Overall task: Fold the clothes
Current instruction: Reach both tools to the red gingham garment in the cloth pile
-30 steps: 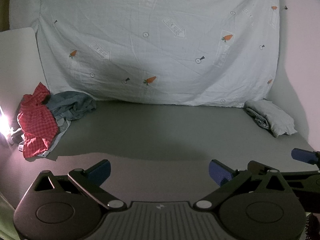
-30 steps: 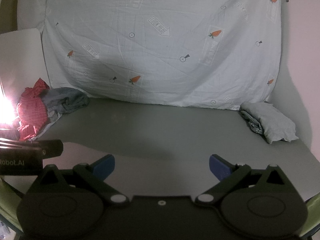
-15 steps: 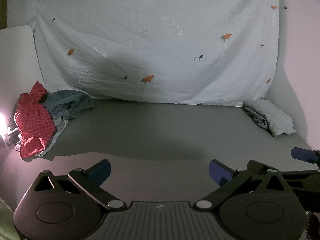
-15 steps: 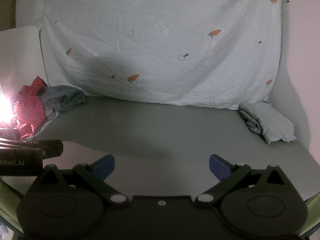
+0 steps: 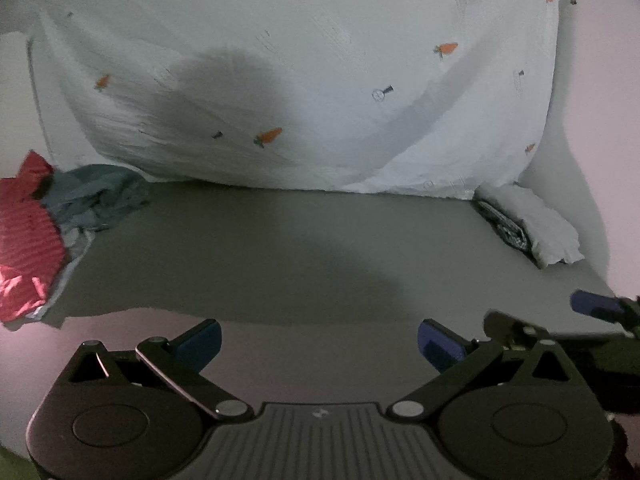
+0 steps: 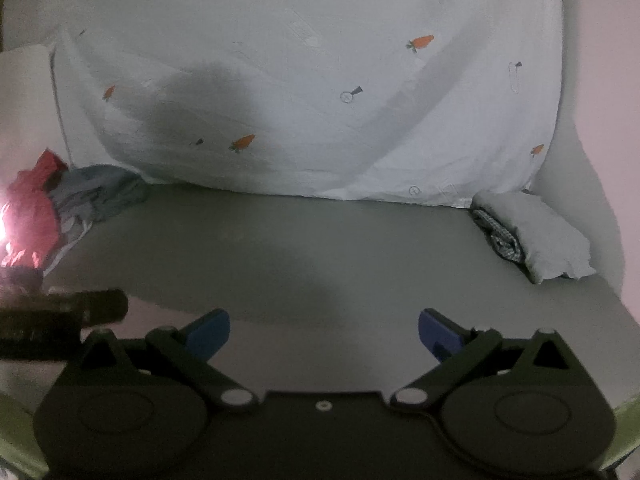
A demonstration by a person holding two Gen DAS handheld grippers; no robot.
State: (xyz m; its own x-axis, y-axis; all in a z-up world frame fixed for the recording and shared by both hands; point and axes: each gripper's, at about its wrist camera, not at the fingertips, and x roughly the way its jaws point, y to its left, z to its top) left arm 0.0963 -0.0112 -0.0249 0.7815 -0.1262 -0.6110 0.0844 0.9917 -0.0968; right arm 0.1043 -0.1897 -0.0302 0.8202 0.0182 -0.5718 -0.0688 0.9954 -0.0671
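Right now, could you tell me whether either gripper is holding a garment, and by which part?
Nothing is held: the left gripper and right gripper are both open over the bare grey table.

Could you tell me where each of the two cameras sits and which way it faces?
Left wrist: rides on the left gripper, facing across the grey table toward the carrot-print sheet; its own open blue fingers show, with the right gripper at the right edge.
Right wrist: rides on the right gripper, facing the same way; its open fingers show, with the left gripper's dark body at the left edge.
Shared: sheet, table, the heap of clothes at left, the folded clothes at right.
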